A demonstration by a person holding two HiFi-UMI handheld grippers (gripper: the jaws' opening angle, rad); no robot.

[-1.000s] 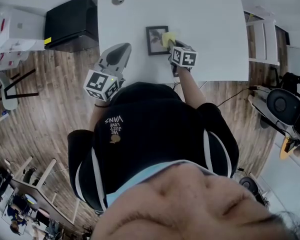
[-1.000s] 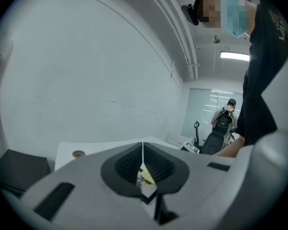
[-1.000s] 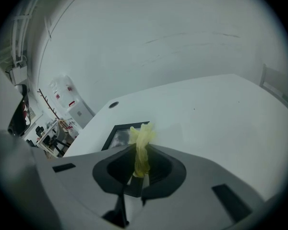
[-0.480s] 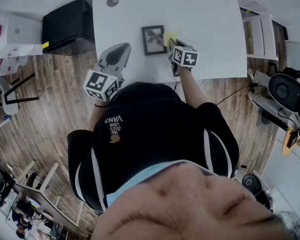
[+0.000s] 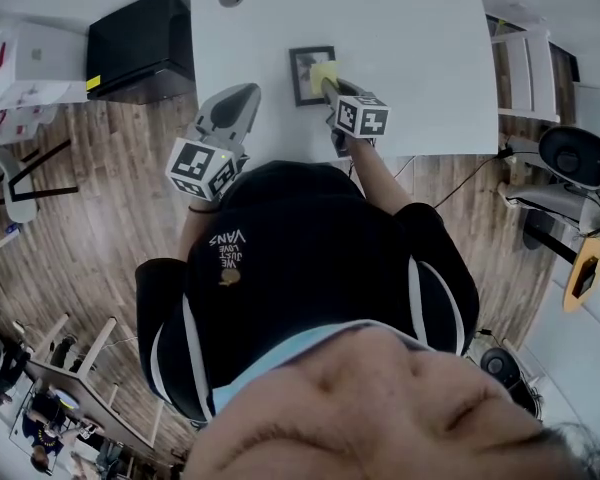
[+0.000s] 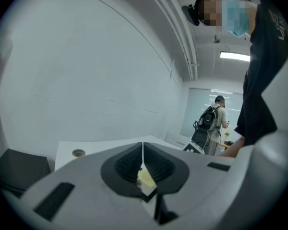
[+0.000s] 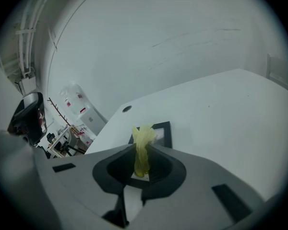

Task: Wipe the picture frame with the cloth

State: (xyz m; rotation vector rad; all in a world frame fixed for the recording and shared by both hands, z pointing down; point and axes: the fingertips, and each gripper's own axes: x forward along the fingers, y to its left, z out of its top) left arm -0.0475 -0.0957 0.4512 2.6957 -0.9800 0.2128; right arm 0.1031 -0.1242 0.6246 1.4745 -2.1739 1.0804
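overhead, right gripper [image 5: 329, 86] clamping cloth [image 7: 142, 150], picture frame [image 5: 305, 74] beneath

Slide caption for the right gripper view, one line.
Right gripper clamps a yellow cloth, with the black picture frame lying just beyond it on the white table.

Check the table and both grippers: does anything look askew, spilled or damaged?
Nothing stands out. The picture frame lies flat on the table, the right gripper holds the cloth bunched over it, and the left gripper is shut.
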